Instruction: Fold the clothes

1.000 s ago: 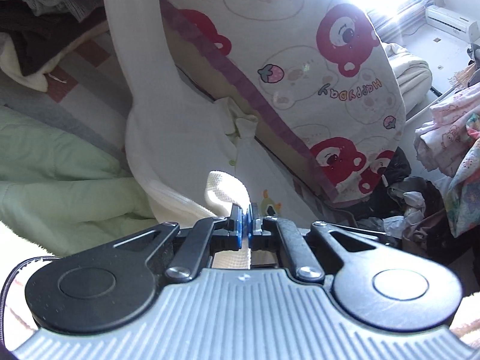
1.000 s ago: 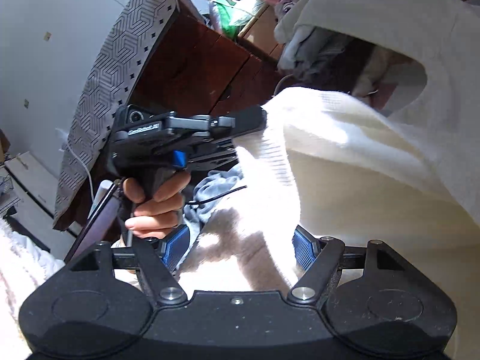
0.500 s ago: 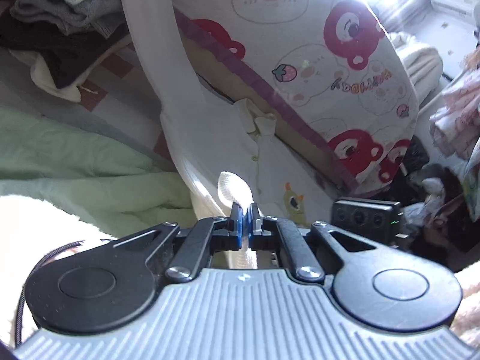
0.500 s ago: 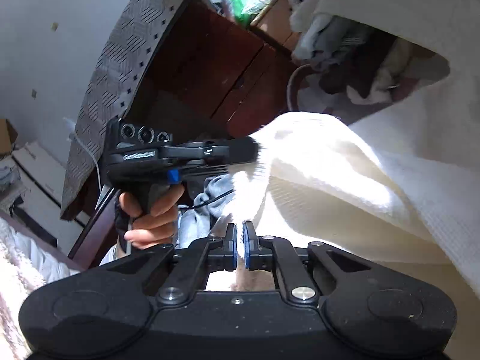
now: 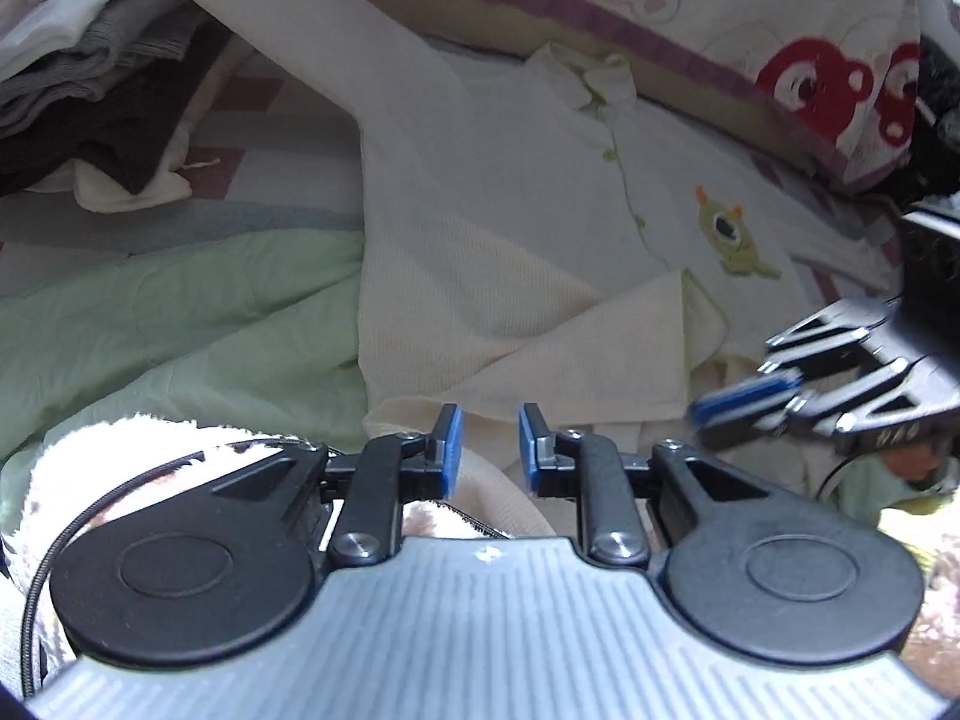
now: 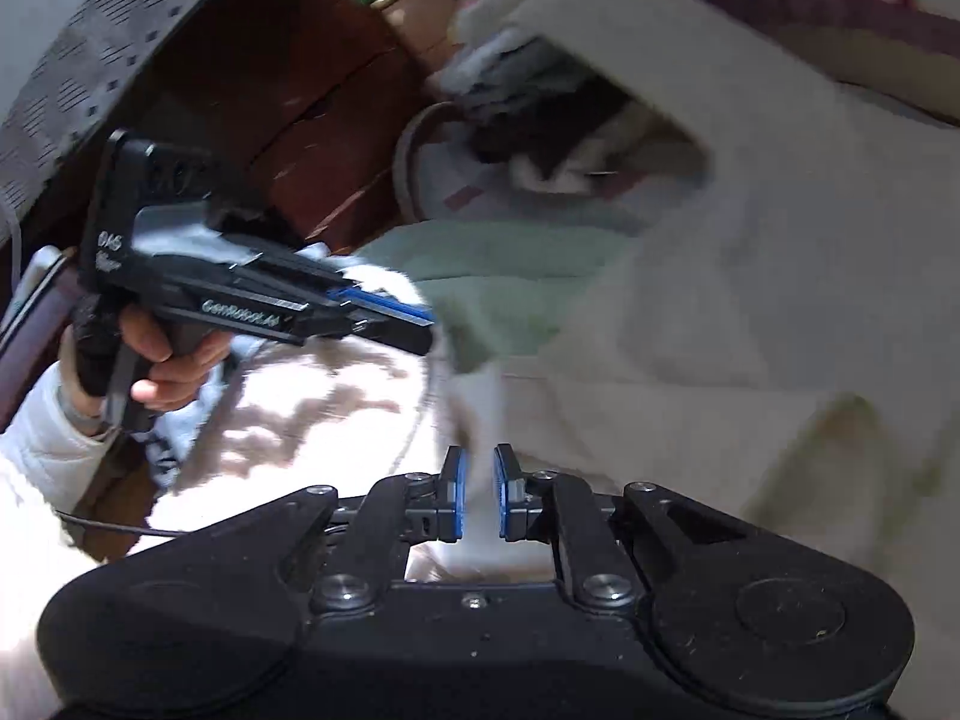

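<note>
The left gripper (image 5: 485,441) is seen with its jaws a little apart; they have just been opening, and no cloth is pinched between the blue pads, though the cream hem lies right under them. The right gripper (image 6: 478,492) is seen with its jaws close together, having just opened slightly from a tighter grip; pale cloth stands in the narrow gap, but whether the pads still press on it cannot be told, since that view is blurred.

Beyond the left gripper, the cream garment (image 5: 510,228) is spread front up on the bed, its collar towards the bear-print quilt (image 5: 828,78) at the far edge and one sleeve stretched towards the far left corner. Its lower hem has been turned up over the body in a slanted flap. A green blanket (image 5: 180,312) lies to its left, and a pile of clothes (image 5: 90,96) sits in the far left corner.

The step in hand is judged to be the release of the first fold. Next, the flap would probably need to be squared and the sleeves brought in, for which a fresh grip on an edge would be required.

The near edge of the bed is hidden by the gripper bodies. A hand (image 6: 162,360) on the left gripper's handle is partly shown.
</note>
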The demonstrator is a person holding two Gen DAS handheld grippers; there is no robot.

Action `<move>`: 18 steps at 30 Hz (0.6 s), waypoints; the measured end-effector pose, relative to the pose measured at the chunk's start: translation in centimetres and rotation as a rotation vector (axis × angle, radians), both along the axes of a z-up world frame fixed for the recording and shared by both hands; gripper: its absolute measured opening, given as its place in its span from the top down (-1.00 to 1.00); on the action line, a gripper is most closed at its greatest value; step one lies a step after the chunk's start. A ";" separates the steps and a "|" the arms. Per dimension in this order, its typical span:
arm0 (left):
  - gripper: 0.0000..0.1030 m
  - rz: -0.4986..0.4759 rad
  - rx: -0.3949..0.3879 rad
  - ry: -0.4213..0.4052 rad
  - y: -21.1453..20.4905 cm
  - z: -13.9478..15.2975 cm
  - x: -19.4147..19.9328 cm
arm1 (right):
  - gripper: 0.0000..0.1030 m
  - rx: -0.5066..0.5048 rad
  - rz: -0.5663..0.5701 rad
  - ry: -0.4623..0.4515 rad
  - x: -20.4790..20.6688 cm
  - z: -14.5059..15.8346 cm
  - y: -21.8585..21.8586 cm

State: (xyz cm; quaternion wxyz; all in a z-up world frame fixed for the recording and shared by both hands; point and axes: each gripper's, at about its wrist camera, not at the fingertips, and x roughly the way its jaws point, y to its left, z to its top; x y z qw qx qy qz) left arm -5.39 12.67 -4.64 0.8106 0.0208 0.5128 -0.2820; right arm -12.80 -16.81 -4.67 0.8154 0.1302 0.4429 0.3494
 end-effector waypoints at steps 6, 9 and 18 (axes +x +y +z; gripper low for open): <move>0.33 -0.106 0.149 0.033 -4.4 -2.2 0.3 | 0.28 -0.226 -0.382 0.051 -10.5 -0.7 -10.7; 0.19 -0.143 0.208 0.054 -5.8 -2.7 0.1 | 0.05 -0.288 -0.465 0.090 -14.7 -1.7 -11.9; 0.04 -0.123 0.306 0.091 -6.3 -4.4 -0.9 | -0.13 -0.362 -0.508 0.109 -16.1 -4.7 -8.0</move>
